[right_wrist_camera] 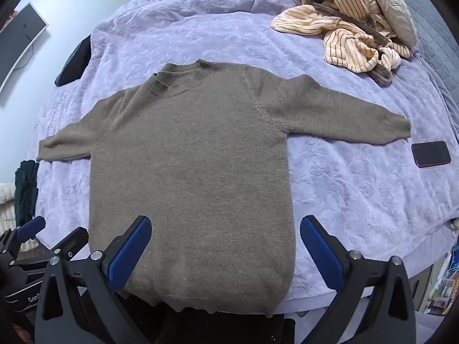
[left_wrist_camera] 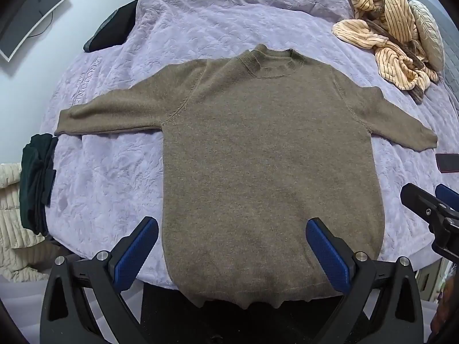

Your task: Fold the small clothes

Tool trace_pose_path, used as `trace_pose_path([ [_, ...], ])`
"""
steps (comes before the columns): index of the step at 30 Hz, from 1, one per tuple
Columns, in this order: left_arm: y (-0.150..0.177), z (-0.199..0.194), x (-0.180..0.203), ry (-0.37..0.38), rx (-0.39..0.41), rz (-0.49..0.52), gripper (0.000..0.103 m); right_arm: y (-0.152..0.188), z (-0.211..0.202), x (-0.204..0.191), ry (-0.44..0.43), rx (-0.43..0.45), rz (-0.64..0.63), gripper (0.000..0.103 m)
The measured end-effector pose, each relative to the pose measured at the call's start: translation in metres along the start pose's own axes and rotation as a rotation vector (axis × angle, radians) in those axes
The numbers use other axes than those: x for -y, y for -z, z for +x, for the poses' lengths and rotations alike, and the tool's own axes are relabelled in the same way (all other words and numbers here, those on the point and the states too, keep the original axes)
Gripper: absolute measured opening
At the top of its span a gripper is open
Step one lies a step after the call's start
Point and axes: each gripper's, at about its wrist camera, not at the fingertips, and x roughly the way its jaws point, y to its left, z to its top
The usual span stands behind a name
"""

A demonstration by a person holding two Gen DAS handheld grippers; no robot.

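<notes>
A brown knit sweater (left_wrist_camera: 266, 154) (right_wrist_camera: 192, 166) lies flat on the lilac bedspread (left_wrist_camera: 114, 177) (right_wrist_camera: 344, 189), front up, collar far, both sleeves spread sideways, hem hanging over the near bed edge. My left gripper (left_wrist_camera: 232, 229) hovers open above the hem's left half, blue pads wide apart with nothing between them. My right gripper (right_wrist_camera: 225, 228) hovers open above the hem's right half, also holding nothing. Each gripper shows at the edge of the other's view: the right gripper (left_wrist_camera: 430, 200) and the left gripper (right_wrist_camera: 54, 229).
A crumpled cream striped garment (left_wrist_camera: 384, 34) (right_wrist_camera: 344, 31) and a quilted cushion (left_wrist_camera: 427, 31) (right_wrist_camera: 393, 8) lie at the far right. A dark phone (right_wrist_camera: 431, 154) (left_wrist_camera: 447, 162) rests beside the right sleeve. Dark folded clothes (left_wrist_camera: 36, 183) (right_wrist_camera: 25, 189) hang at the bed's left edge.
</notes>
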Motion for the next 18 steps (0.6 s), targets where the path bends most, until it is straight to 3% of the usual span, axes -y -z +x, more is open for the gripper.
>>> trace_pose_path([
  [8,0.0034,-0.0049,-0.0065,-0.035,0.029,0.004,0.103,0.0006,-0.0039,-0.0015,0.001,0.006,-0.027,0.103],
  [13,0.0059,-0.0059,-0.0076,0.018,0.018,-0.008,0.103,-0.0003,-0.0076,-0.0036,0.014,0.013,-0.045,0.103],
  [18,0.0066,-0.01,-0.0036,-0.006,0.029,0.001,0.103,-0.0027,-0.0095,-0.0074,0.01,0.018,-0.06,0.103],
])
